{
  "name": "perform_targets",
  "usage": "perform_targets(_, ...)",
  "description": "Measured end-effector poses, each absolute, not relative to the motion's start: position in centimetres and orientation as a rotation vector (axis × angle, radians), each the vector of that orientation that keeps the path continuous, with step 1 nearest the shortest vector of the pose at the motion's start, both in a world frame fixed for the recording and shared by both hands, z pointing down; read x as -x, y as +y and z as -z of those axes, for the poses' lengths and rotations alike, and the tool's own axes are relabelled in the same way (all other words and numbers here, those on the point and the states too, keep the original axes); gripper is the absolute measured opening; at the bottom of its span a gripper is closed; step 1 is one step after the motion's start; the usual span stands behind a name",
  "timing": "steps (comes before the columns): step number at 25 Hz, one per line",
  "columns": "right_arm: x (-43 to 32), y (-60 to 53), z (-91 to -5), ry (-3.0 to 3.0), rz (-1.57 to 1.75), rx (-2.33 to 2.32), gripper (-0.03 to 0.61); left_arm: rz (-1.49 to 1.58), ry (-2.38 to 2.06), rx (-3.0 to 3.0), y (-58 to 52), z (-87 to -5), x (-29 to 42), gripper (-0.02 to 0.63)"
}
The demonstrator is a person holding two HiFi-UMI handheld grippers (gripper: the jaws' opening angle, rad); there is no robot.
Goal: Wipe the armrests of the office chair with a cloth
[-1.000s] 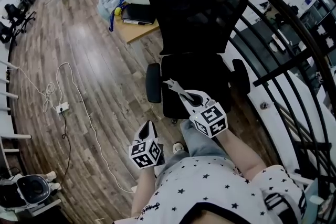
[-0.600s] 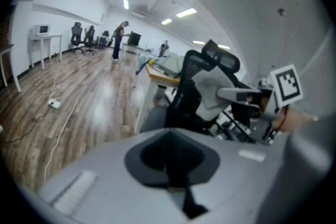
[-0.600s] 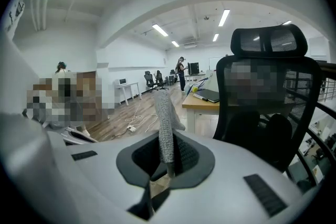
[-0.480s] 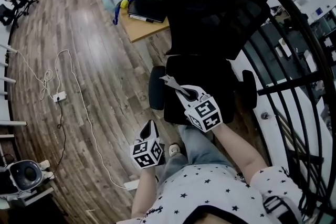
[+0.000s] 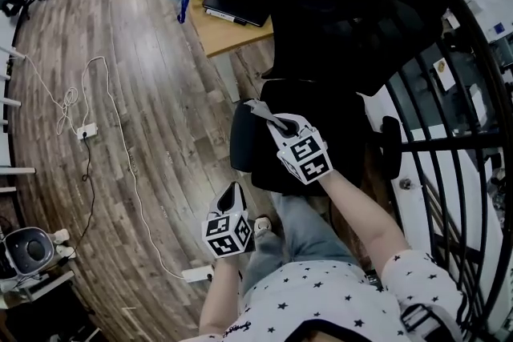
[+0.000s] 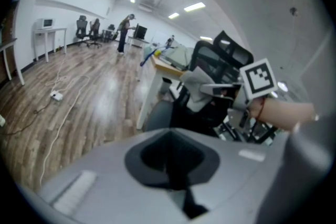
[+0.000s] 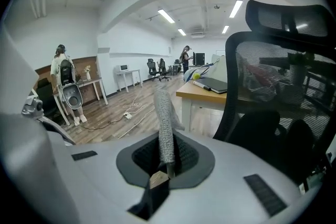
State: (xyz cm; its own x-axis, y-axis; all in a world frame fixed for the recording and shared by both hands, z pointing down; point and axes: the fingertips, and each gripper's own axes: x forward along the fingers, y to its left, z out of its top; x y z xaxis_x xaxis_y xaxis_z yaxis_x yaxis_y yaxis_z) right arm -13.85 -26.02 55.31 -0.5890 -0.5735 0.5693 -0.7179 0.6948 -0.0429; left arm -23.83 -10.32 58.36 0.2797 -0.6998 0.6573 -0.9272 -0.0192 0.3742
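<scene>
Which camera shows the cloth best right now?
The right gripper view: the grey cloth stands close-up, pinched in the right tongs. The head view shows it as a small strip over the chair; the left gripper view shows it farther off and blurry.

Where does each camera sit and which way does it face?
Head view: on the person's head, facing steeply down at the office chair and floor; both forearms, left gripper and right gripper show.
Left gripper view: on the left gripper, facing the chair's side; its shut, empty jaws below.
Right gripper view: on the right gripper, facing the desk past the chair back; its jaws clamp the cloth.
Shared: head and left gripper views both show the right gripper's cloth.
</scene>
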Motion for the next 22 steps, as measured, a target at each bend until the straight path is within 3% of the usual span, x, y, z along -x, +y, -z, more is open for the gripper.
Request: perform_targets(22,17.0,-34.8,-66.6,-2.196,-0.24,-0.768,0.026,-0.374,-1.486,-1.641,-14.1,-63.4,23.8,0.008)
